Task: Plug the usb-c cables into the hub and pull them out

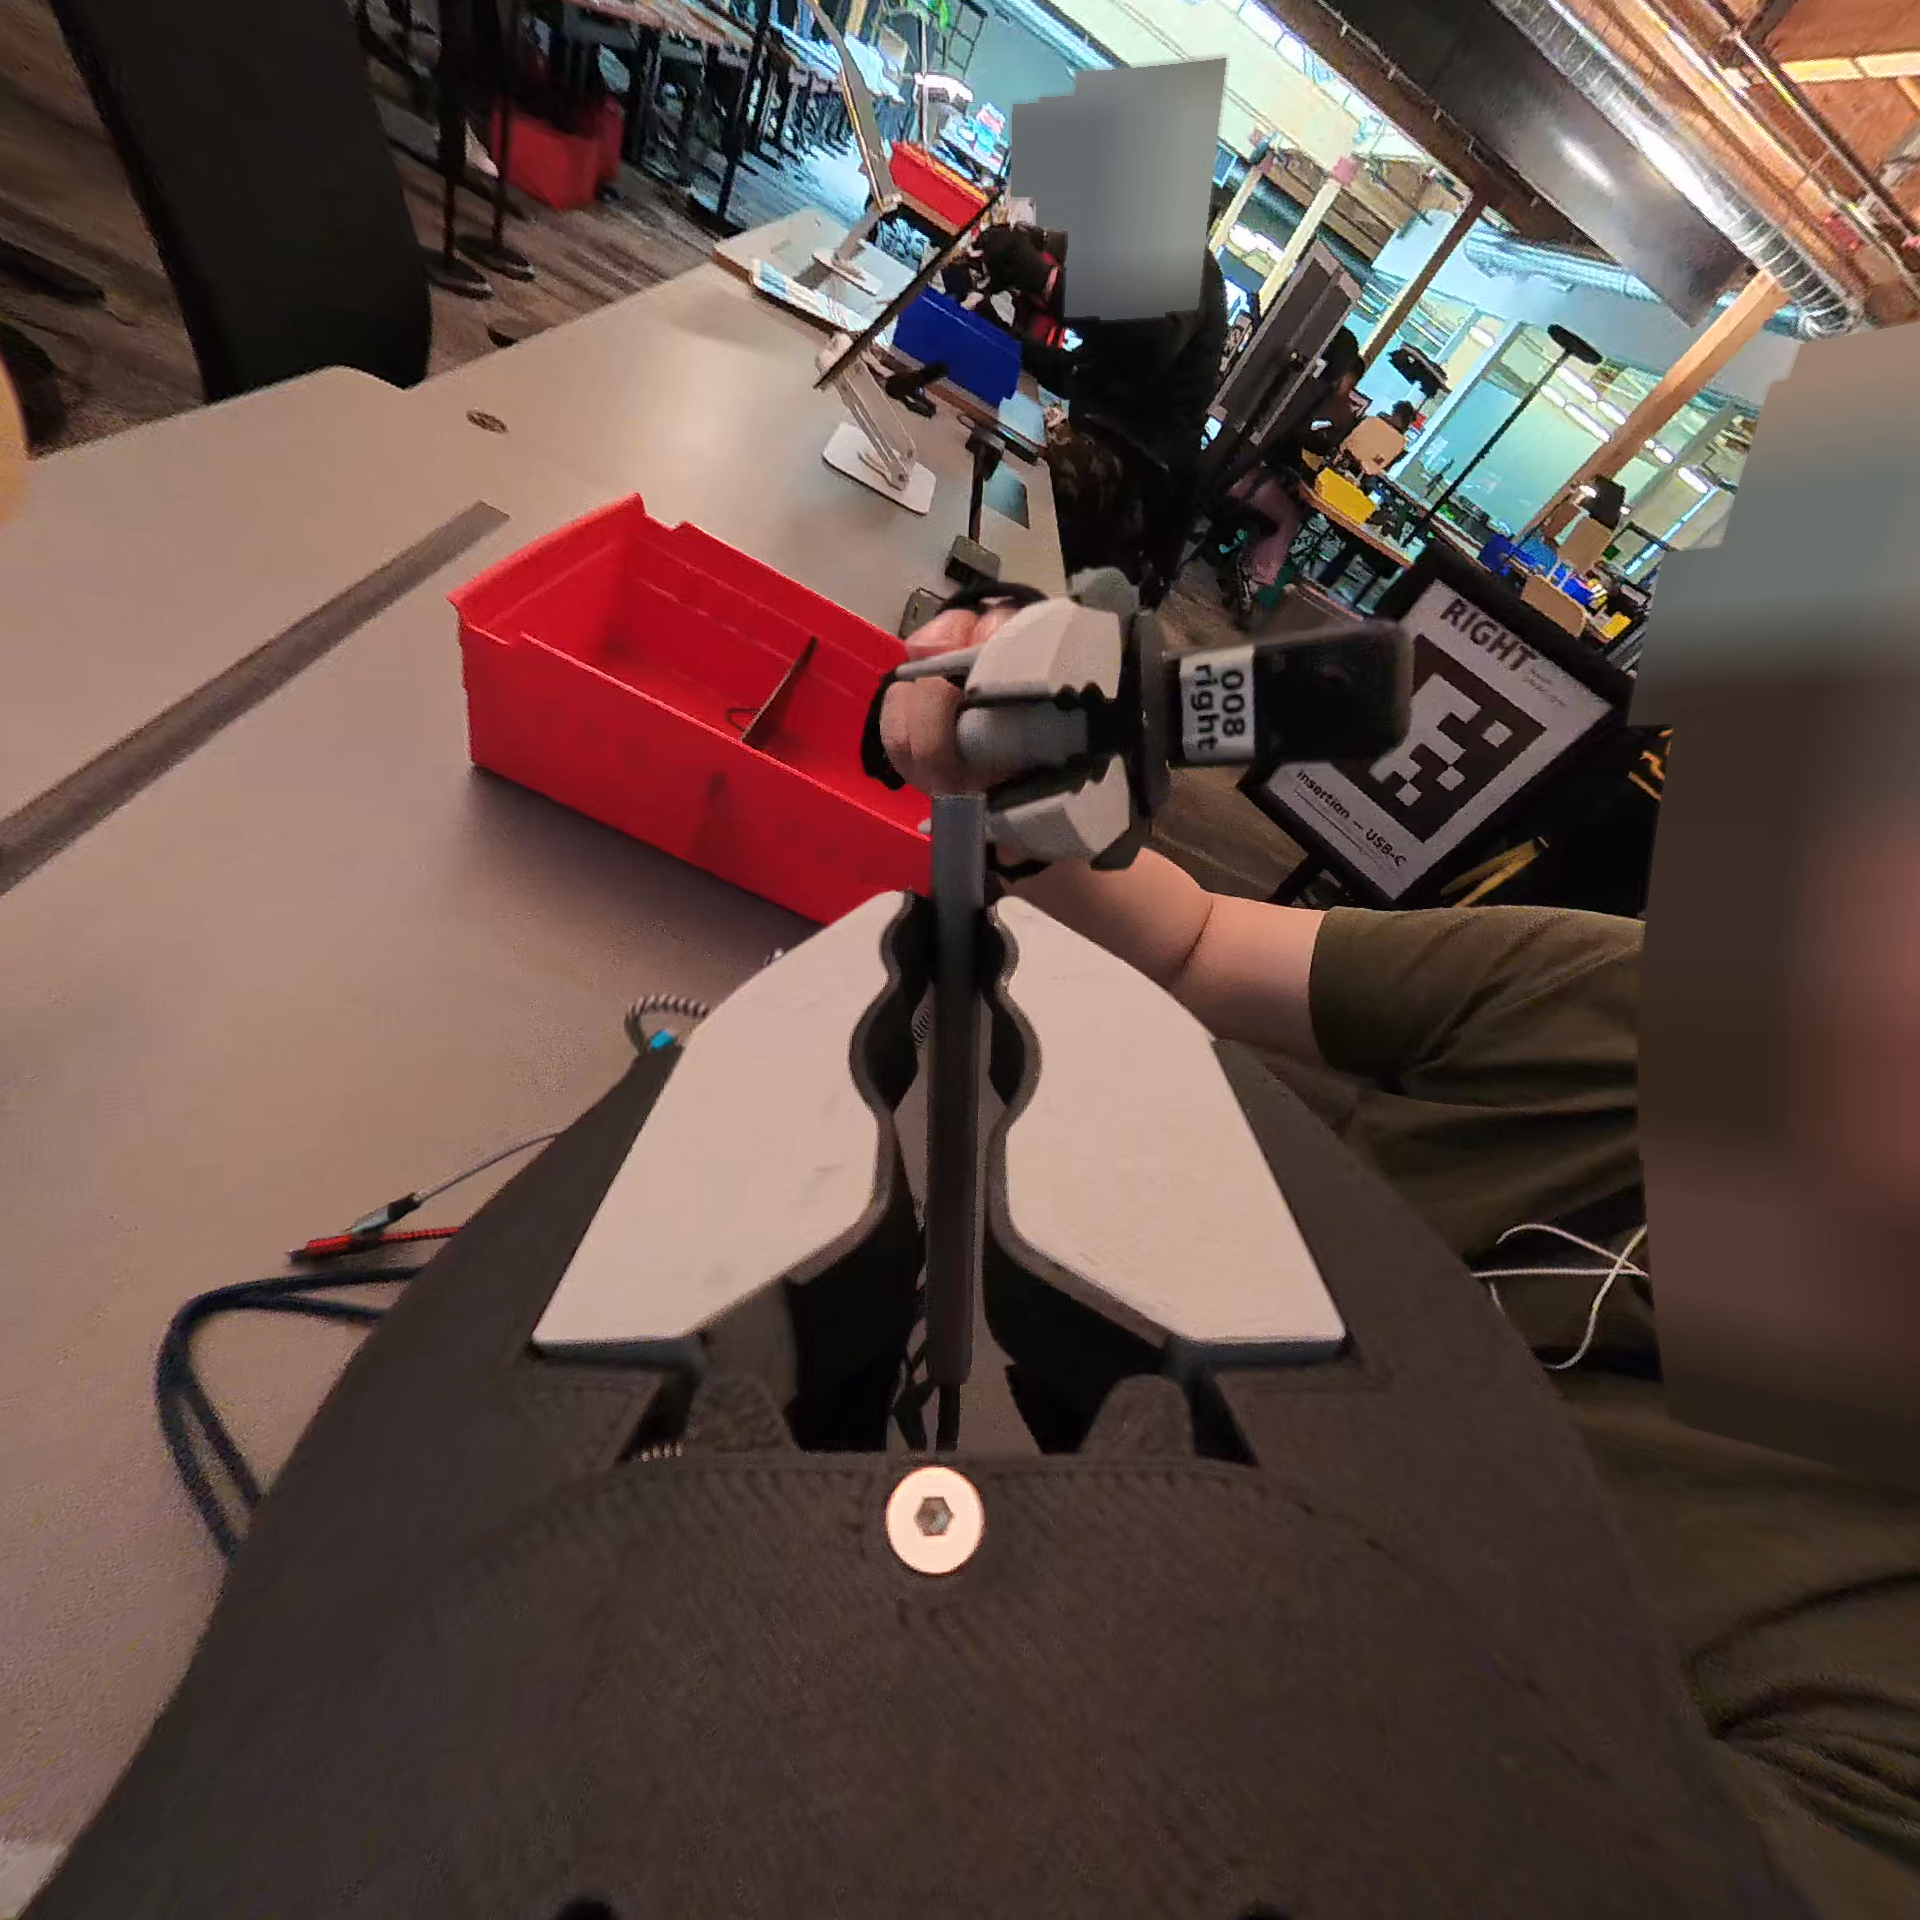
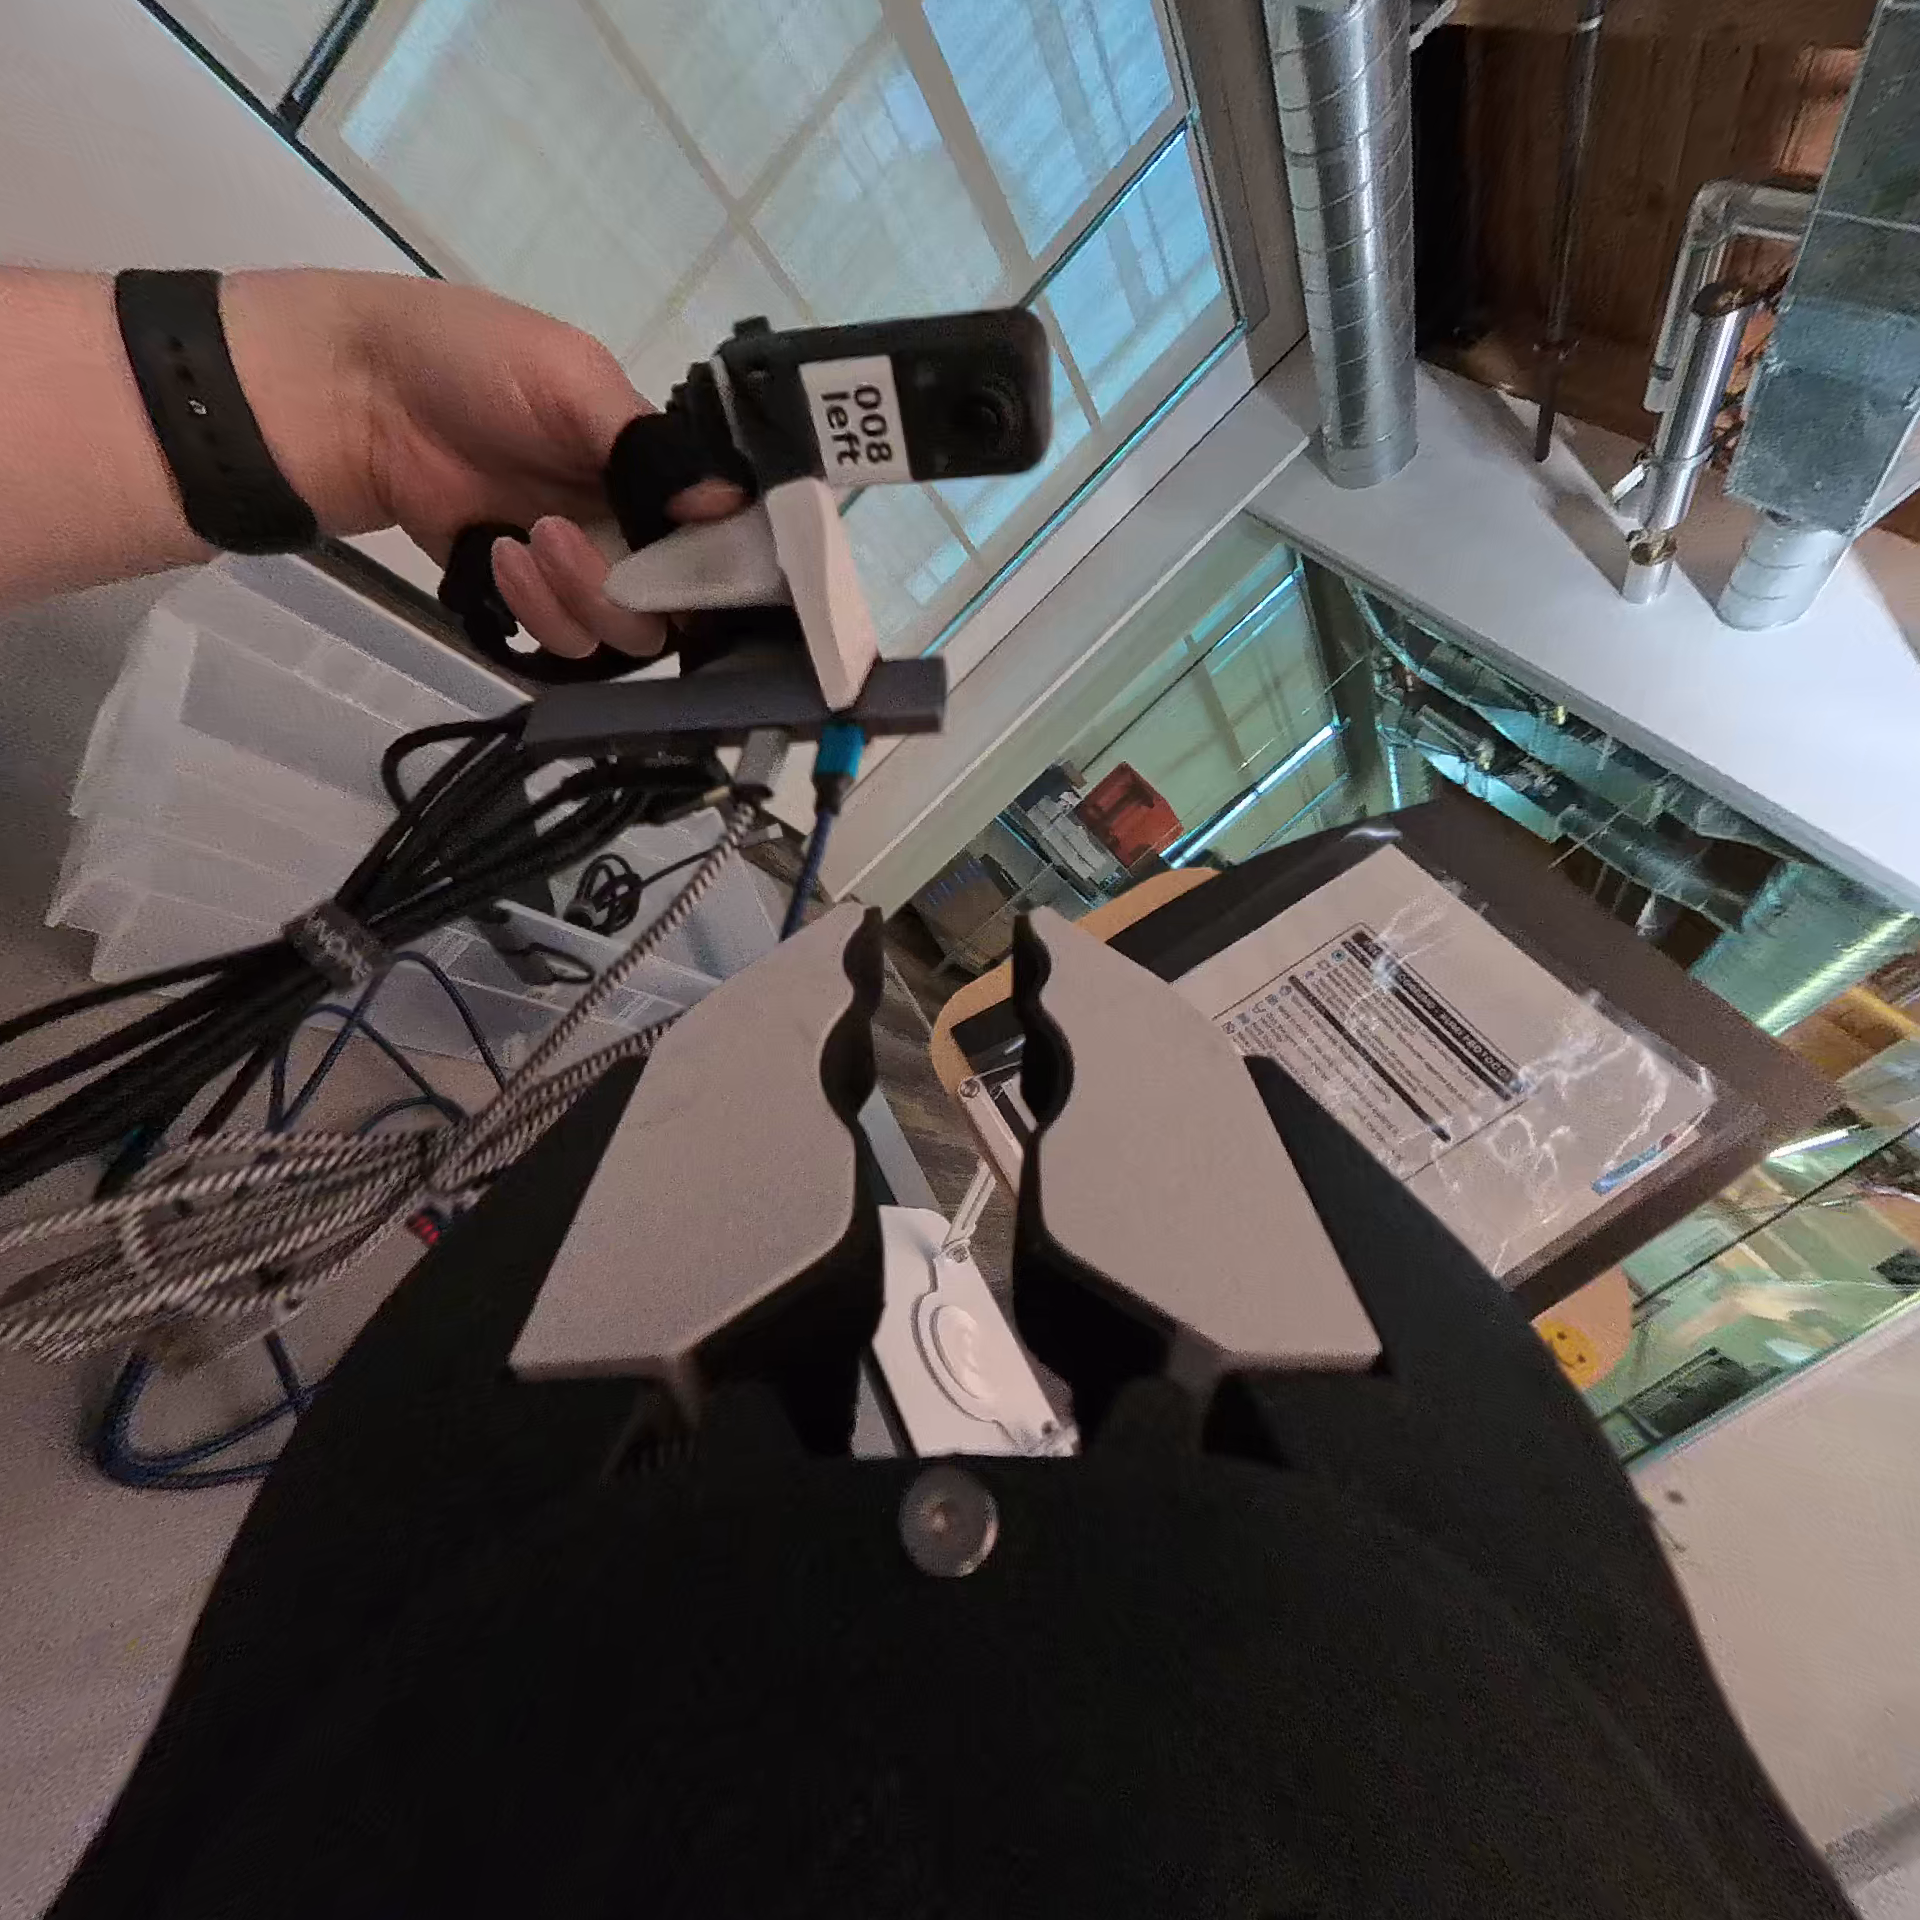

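Note:
My left gripper [image 1: 948, 920] is shut on the dark grey hub [image 1: 954, 1091], which runs lengthwise between its fingers and sticks out past the tips. In the right wrist view the left gripper [image 2: 836, 649] holds the hub [image 2: 665, 712] in the air. A blue-plug cable [image 2: 837, 756] and a silver-plug striped cable [image 2: 623, 997] hang from the hub's underside, beside a bundle of black cables [image 2: 436, 852]. My right gripper [image 2: 945, 935] is open and empty, a little below and right of the hub. It also shows in the left wrist view [image 1: 1039, 727], beyond the hub's end.
A red bin [image 1: 665, 717] stands on the grey table [image 1: 312, 935]. A loose red-tipped cable [image 1: 364, 1234] and a blue cable [image 1: 197, 1382] lie at the left. A sign on a stand [image 1: 1455, 748] is at the right. Clear plastic bins [image 2: 239, 769] sit behind the cables. My hands' fingertips stand some 7 centimeters from each other.

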`<act>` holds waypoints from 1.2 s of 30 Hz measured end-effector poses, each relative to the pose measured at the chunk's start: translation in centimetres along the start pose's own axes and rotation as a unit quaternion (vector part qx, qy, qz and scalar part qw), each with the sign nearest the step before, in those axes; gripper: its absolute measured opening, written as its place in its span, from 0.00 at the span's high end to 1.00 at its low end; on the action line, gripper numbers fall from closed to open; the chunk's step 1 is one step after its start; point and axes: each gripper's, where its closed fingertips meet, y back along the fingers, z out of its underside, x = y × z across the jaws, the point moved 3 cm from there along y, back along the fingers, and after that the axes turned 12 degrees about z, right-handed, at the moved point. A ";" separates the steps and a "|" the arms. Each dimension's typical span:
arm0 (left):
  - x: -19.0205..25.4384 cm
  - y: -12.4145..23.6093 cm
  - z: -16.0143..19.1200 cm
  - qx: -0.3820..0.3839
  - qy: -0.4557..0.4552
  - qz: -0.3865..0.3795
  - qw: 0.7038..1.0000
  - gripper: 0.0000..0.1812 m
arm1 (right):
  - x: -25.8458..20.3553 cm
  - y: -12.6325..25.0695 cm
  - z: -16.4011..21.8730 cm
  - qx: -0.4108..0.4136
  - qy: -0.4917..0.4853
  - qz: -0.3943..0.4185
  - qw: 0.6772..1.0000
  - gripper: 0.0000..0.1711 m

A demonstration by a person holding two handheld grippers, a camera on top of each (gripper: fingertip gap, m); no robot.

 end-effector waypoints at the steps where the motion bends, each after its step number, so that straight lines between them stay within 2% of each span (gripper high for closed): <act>1: -0.1 -0.6 0.1 -0.004 0.005 0.003 1.000 0.95 | -0.4 -0.1 -0.2 0.004 0.006 -0.001 1.000 0.86; 9: -0.5 -4.0 0.4 -0.023 0.019 0.019 0.999 0.95 | -1.8 -0.6 0.2 -0.008 0.069 0.009 0.998 0.89; 14: -0.6 -4.5 0.6 -0.032 0.018 0.017 0.999 0.95 | -2.0 -0.4 0.3 -0.011 0.098 0.002 0.995 0.92; 18: -0.6 -4.5 0.6 -0.033 0.018 0.020 0.999 0.95 | -2.2 -0.4 0.4 -0.021 0.085 -0.016 0.996 0.94; 22: -0.1 -4.7 0.4 -0.023 0.022 0.042 0.999 0.95 | -2.0 -0.1 -0.3 0.005 0.095 -0.004 0.995 0.94; 30: -0.3 -4.9 0.9 -0.043 0.025 0.034 0.998 0.95 | -2.5 0.1 0.1 -0.007 0.095 -0.031 0.995 0.94; 36: 0.1 -4.9 1.0 -0.071 -0.014 0.009 0.997 0.95 | -2.3 0.2 0.0 -0.021 0.056 -0.053 0.997 0.94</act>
